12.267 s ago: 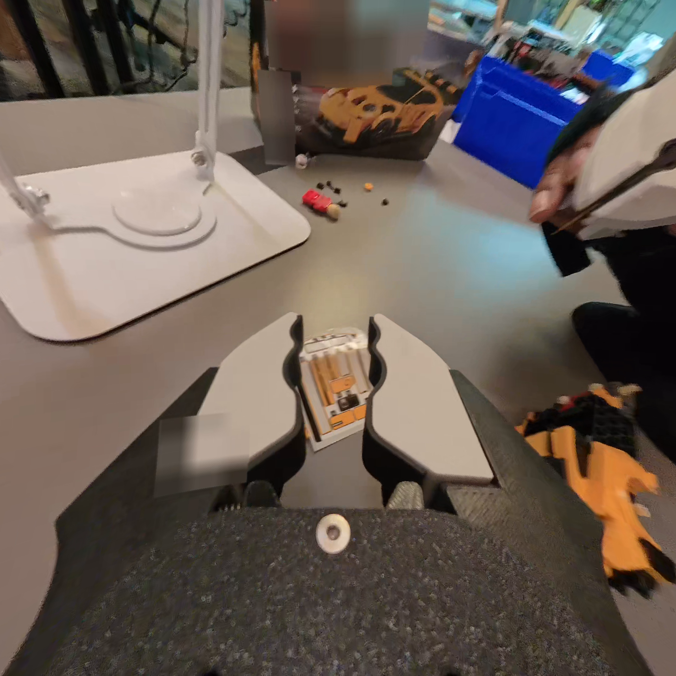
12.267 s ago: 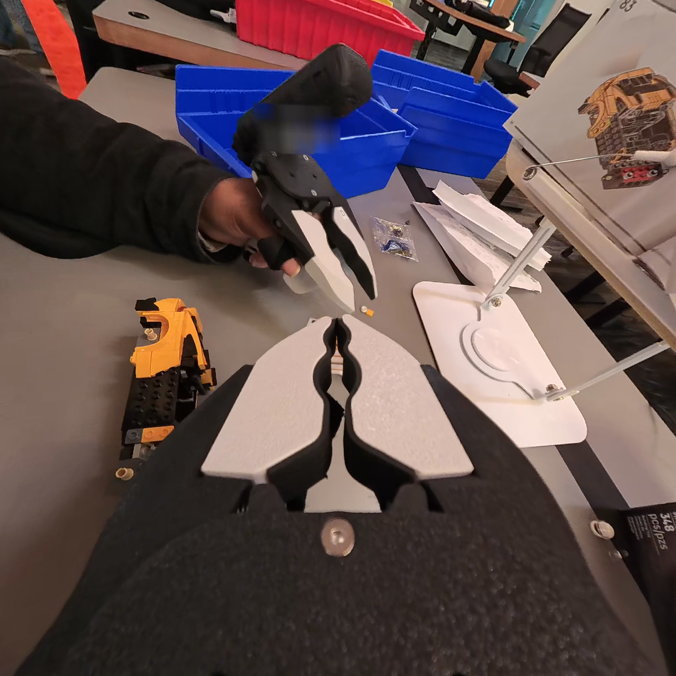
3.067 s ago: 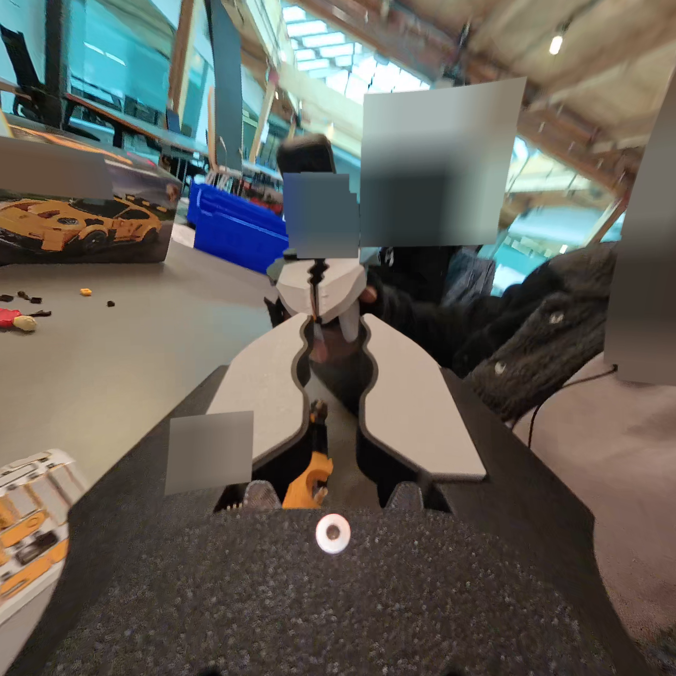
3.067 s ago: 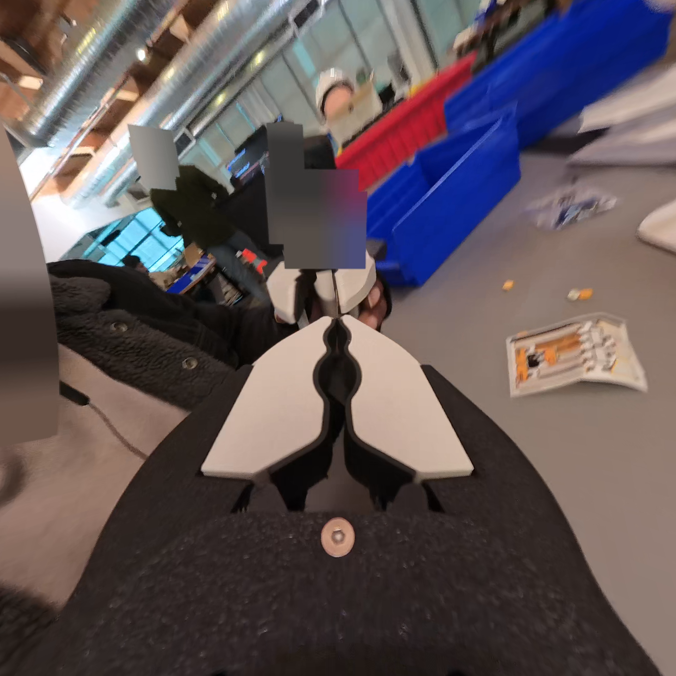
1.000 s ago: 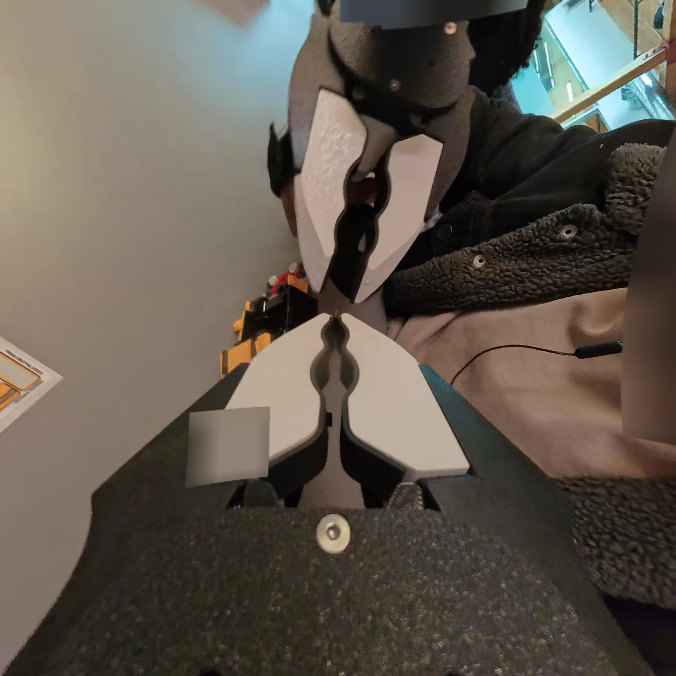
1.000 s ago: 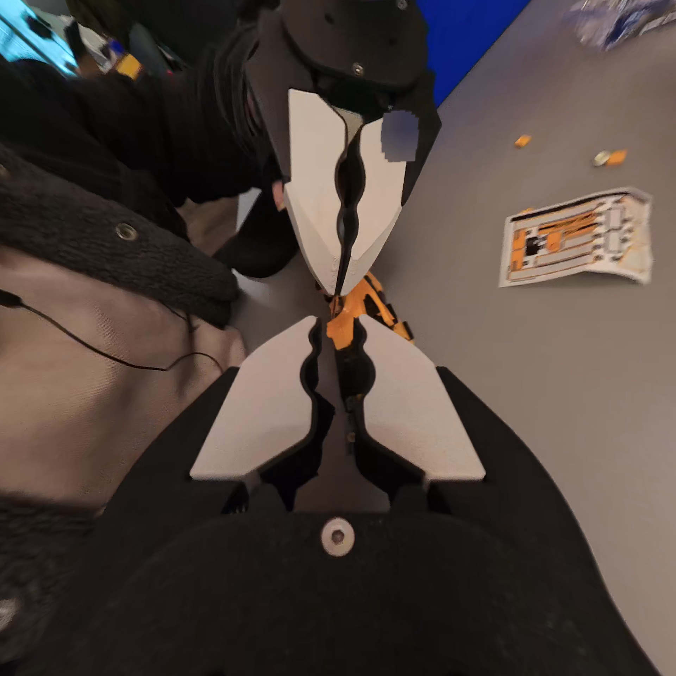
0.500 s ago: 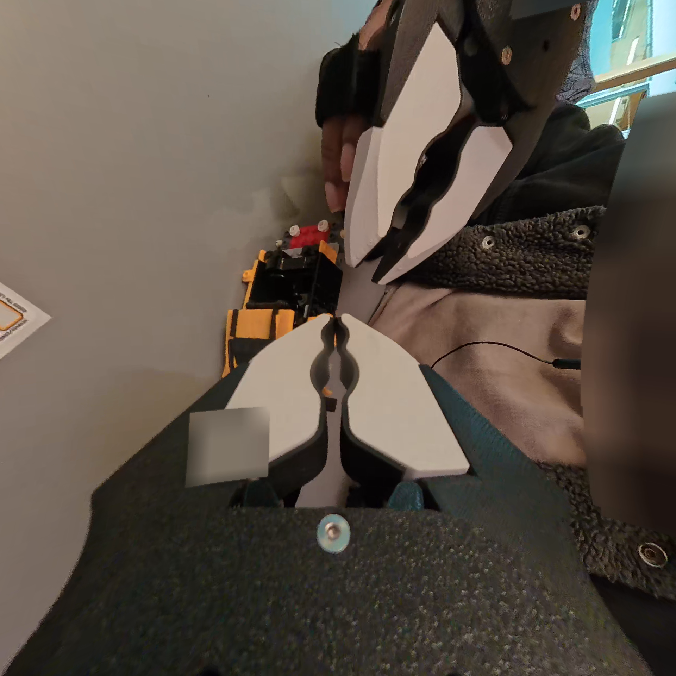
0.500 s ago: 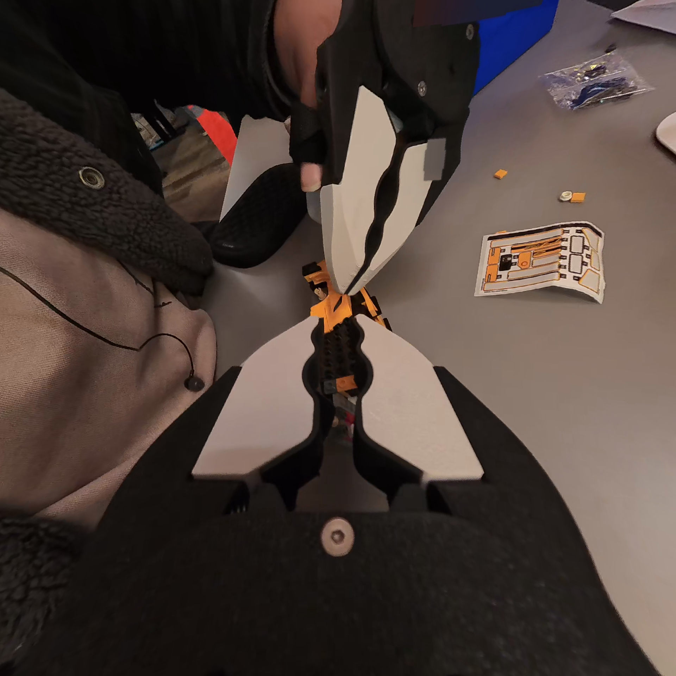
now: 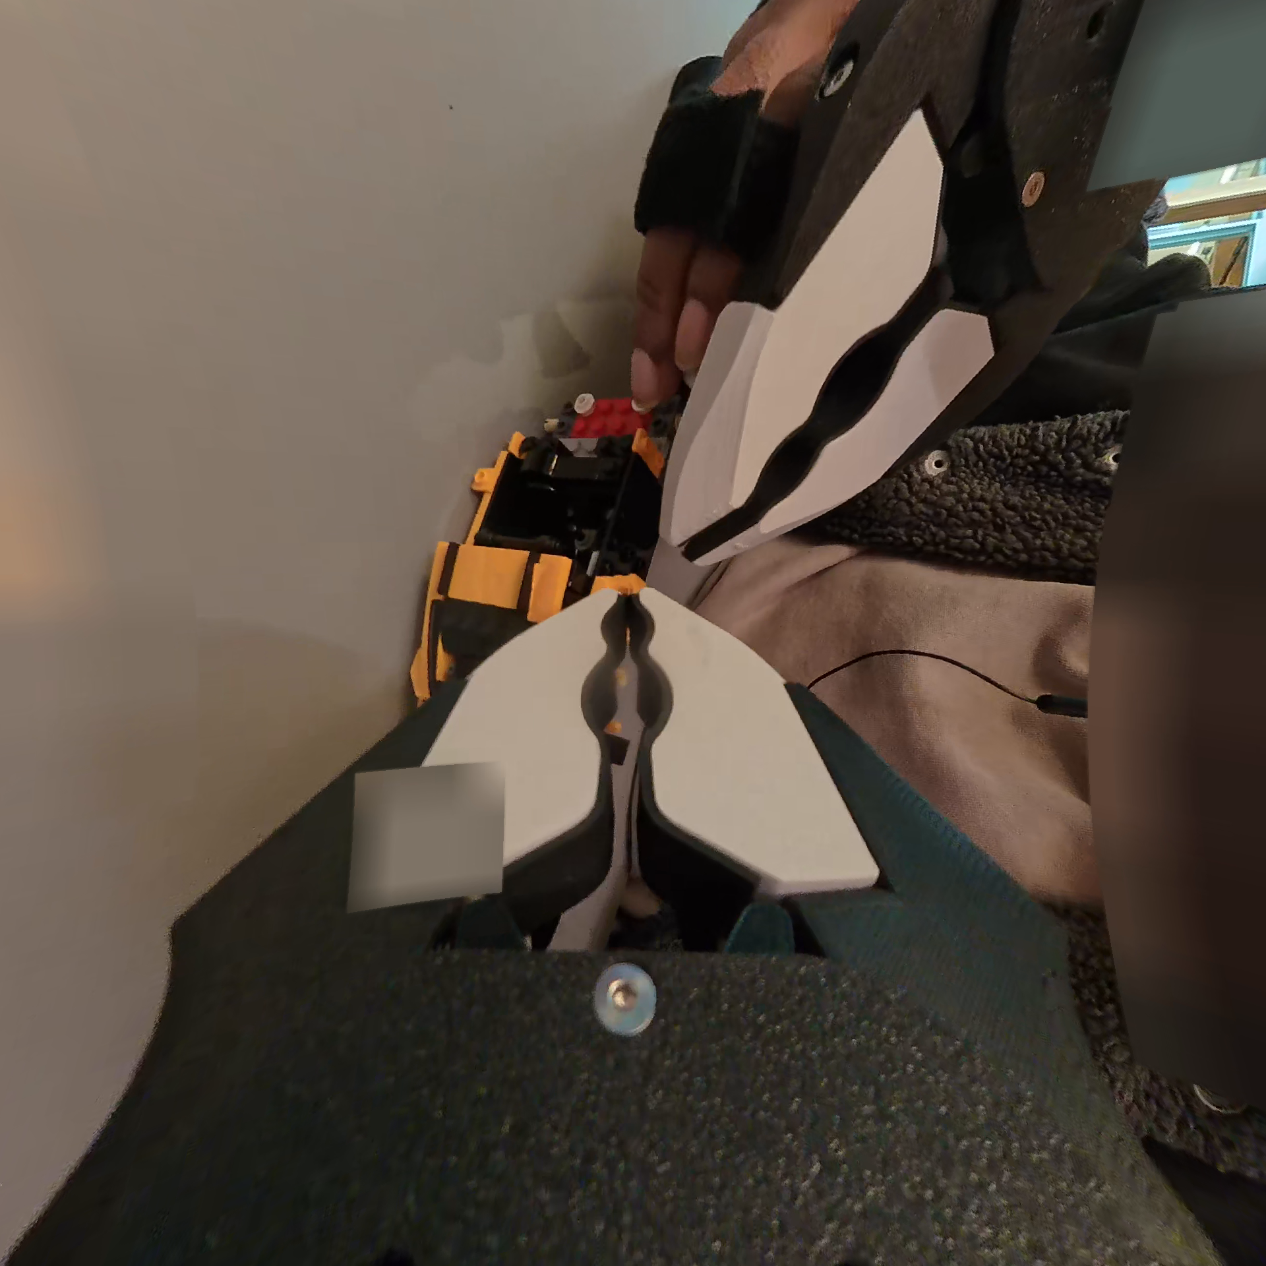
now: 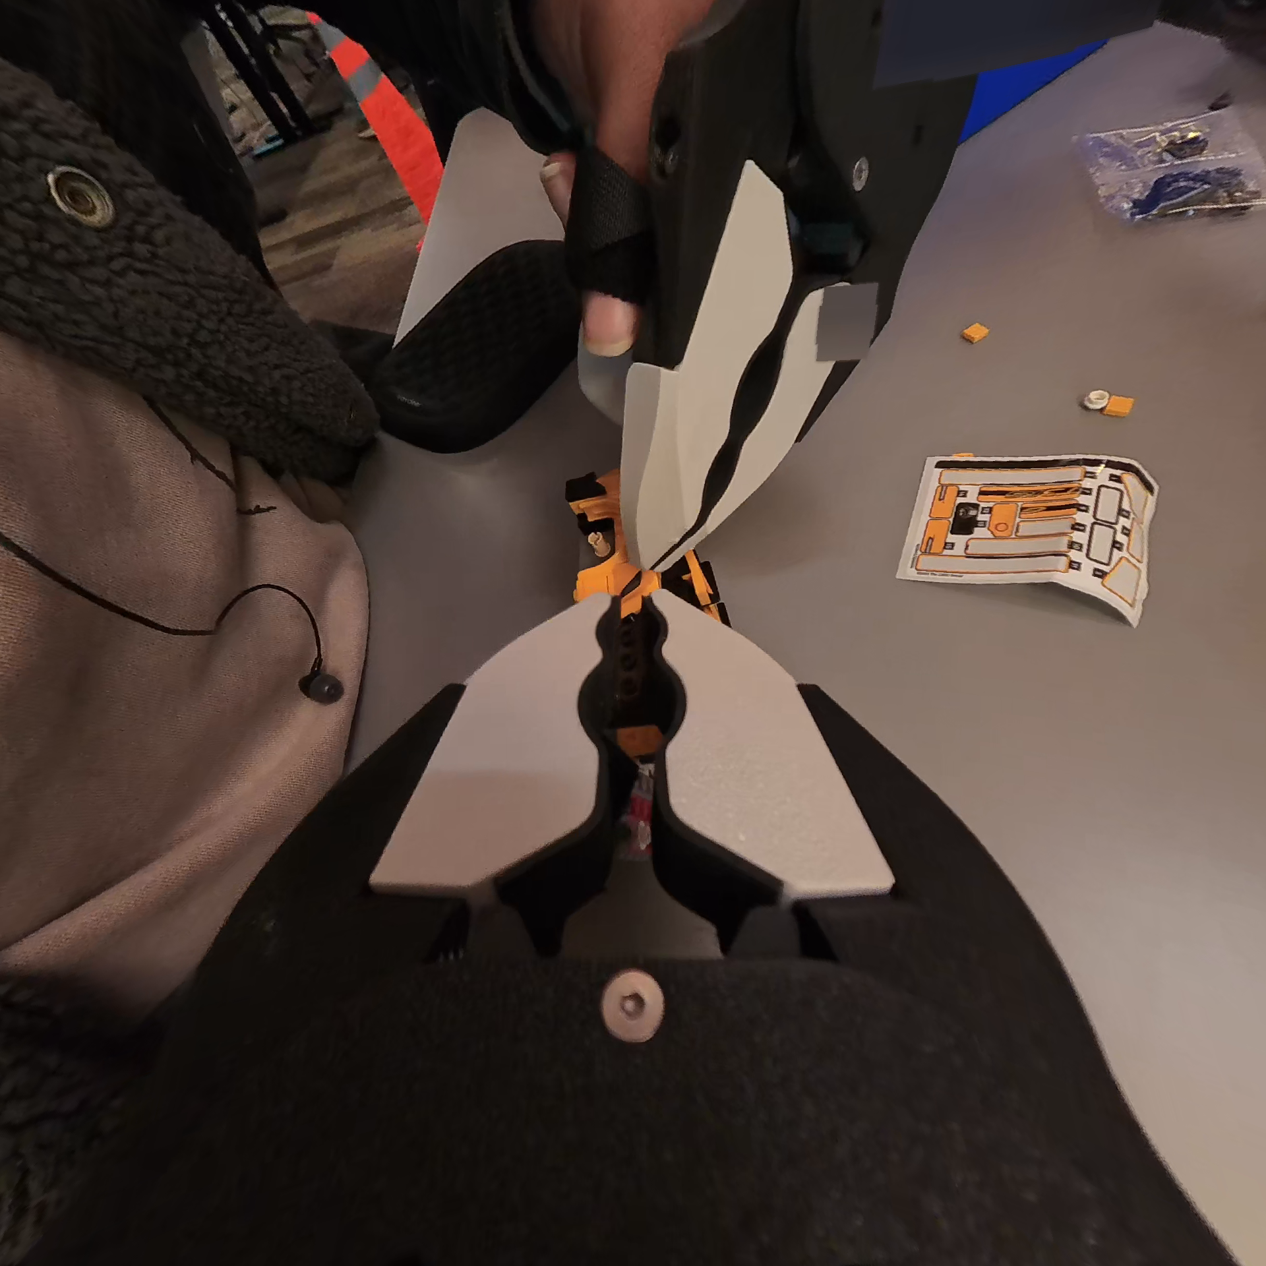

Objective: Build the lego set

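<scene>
Orange-black brick car (image 10: 644, 582) lengthwise between left gripper (image 10: 651, 565) and right gripper (image 10: 630, 599)

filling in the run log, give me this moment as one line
left gripper: shut, tip at orange part of brick car | right gripper: nearly closed above car | sticker sheet, loose orange pieces on grey table

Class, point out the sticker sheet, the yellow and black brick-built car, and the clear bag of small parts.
sticker sheet (image 10: 1027, 531), right wrist view, sheet centre
yellow and black brick-built car (image 9: 497, 582), left wrist view, yellow body panel
clear bag of small parts (image 10: 1175, 171), right wrist view, bag middle
</scene>
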`<state>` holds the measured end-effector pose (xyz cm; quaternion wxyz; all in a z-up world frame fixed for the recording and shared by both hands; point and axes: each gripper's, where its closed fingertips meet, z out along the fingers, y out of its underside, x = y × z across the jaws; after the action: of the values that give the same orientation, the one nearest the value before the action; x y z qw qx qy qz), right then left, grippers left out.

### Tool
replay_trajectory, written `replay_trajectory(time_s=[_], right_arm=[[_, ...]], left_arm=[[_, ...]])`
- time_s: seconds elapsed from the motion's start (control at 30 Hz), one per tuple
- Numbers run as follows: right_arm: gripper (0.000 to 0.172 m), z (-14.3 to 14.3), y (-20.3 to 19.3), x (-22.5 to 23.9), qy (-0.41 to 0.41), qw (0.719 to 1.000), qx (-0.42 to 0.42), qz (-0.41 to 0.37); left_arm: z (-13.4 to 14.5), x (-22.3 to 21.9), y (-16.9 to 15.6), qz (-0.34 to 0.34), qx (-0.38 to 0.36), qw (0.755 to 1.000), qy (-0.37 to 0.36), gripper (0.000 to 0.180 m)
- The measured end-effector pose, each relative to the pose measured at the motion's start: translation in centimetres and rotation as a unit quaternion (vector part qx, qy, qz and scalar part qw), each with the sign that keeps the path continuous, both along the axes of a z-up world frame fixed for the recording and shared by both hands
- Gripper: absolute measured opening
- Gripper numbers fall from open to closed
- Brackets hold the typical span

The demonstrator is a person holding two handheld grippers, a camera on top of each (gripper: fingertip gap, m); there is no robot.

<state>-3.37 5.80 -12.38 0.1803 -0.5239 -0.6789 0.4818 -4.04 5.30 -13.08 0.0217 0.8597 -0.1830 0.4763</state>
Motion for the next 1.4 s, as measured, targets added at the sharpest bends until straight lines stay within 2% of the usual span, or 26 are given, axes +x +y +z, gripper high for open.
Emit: replay_trajectory(time_s=[0.87,1.4], right_arm=[[0.003,-0.1,-0.23,-0.46,0.007,1.0,0.018,0.014],[0.0,-0.43,-0.69,-1.01,0.006,0.995,0.087,0.044]], left_arm=[[-0.02,0.41,-0.03,0.022,-0.006,1.0,0.016,0.0],[-0.03,0.21,-0.12,0.034,-0.002,0.999,0.018,0.0]])
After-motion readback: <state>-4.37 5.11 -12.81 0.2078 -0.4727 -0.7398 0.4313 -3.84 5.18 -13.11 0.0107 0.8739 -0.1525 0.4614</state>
